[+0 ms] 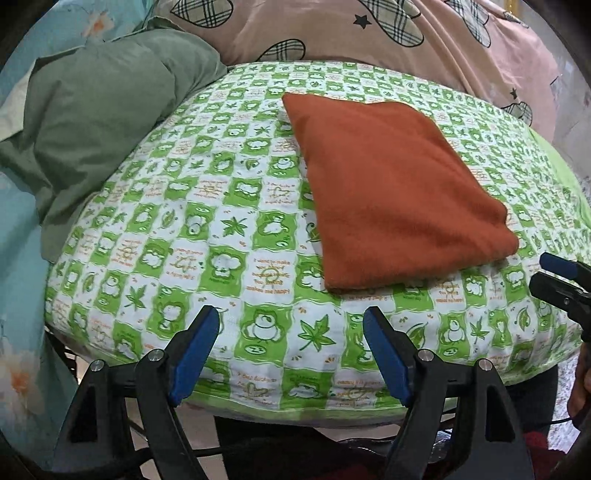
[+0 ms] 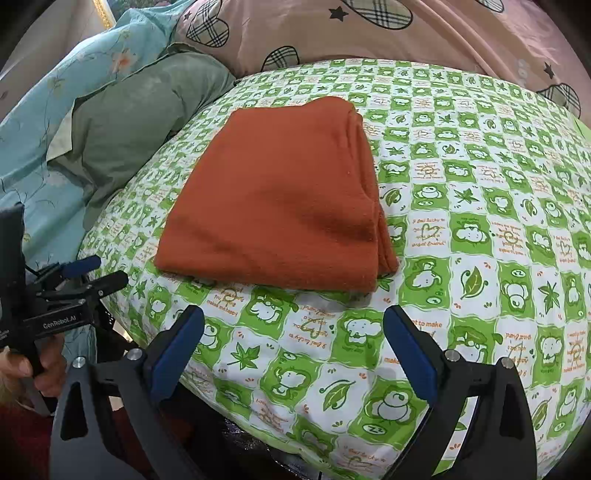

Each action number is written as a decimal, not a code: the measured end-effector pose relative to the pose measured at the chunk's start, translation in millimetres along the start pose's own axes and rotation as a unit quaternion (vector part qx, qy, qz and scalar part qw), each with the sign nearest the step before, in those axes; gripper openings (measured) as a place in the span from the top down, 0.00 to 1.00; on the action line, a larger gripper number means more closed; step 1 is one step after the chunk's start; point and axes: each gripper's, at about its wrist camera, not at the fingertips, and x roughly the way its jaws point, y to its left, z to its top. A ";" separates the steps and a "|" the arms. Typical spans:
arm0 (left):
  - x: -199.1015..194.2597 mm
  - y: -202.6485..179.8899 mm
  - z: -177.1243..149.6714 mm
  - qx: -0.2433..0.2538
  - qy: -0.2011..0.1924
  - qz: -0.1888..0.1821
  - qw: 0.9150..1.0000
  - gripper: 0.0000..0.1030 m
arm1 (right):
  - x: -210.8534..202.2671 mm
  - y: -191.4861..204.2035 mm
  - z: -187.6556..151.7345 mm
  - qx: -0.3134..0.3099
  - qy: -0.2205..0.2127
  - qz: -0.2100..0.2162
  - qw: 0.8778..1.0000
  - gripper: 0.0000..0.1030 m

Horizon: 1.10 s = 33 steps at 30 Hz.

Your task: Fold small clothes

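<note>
Left wrist view. The left gripper [image 1: 291, 325] hangs low at the near edge of the green-and-white printed cover [image 1: 229, 192], its blue-padded jaws spread wide with nothing between them. The orange cloth [image 1: 391, 192] lies right of centre on the cover, a flat rectangular packet with squared corners and a soft, napped, fleece-like surface. At the right edge the right gripper [image 1: 554, 275] shows in part, close to the cloth's near right corner without touching it; from this side it cannot be told how its jaws stand. A dull green garment [image 1: 110, 122], limp and creased, is heaped at far left against the pink quilt [image 1: 369, 33] with plaid hearts.

Right wrist view. The right gripper [image 2: 293, 328] is likewise parted and empty, just near of the orange cloth [image 2: 280, 199]. Stacked layer edges show along the cloth's right side, while its left side looks like a rounded fold. The left gripper [image 2: 92, 273] stands at the left, apart from the cloth. The green garment [image 2: 147, 110] rests at far left beside a pale blue floral sheet [image 2: 55, 122].

Judgement. The orange piece appears fully folded, both tools released and clear, so this step seems complete or in its last check. A next move would likely call either for shifting the packet aside by pinching all layers together at one edge, lest the fleece slide open, or for reaching left to the crumpled green garment.
</note>
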 end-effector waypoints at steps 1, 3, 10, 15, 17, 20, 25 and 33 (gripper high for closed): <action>-0.3 0.0 0.9 0.001 0.000 0.002 1.000 0.22 | 1.1 1.6 0.4 -0.004 0.002 -0.002 1.000 0.05; -0.5 0.0 2.8 0.001 0.001 0.005 1.000 0.22 | 2.5 3.3 1.6 -0.009 0.004 0.002 1.000 0.05; 1.2 0.5 8.2 0.003 0.001 0.013 1.000 0.22 | 3.9 10.6 7.5 -0.022 0.004 0.000 1.000 0.05; 3.5 4.1 15.5 -0.003 0.002 0.014 1.000 0.22 | 6.2 9.6 16.0 -0.025 0.002 0.008 1.000 0.05; 4.4 4.4 18.5 -0.004 0.001 0.012 1.000 0.22 | 9.4 7.1 22.5 -0.025 0.002 0.012 1.000 0.05; 7.0 4.6 25.7 -0.009 0.002 0.002 1.000 0.22 | 12.4 0.0 36.1 -0.018 -0.009 0.019 1.000 0.05; 16.8 7.3 42.2 -0.020 -0.002 -0.011 1.000 0.21 | 20.6 -19.3 71.4 0.008 -0.041 0.039 0.998 0.05; 48.2 11.4 85.8 -0.048 -0.006 -0.043 0.998 0.21 | 67.7 -68.8 142.4 0.086 -0.048 0.081 0.992 0.16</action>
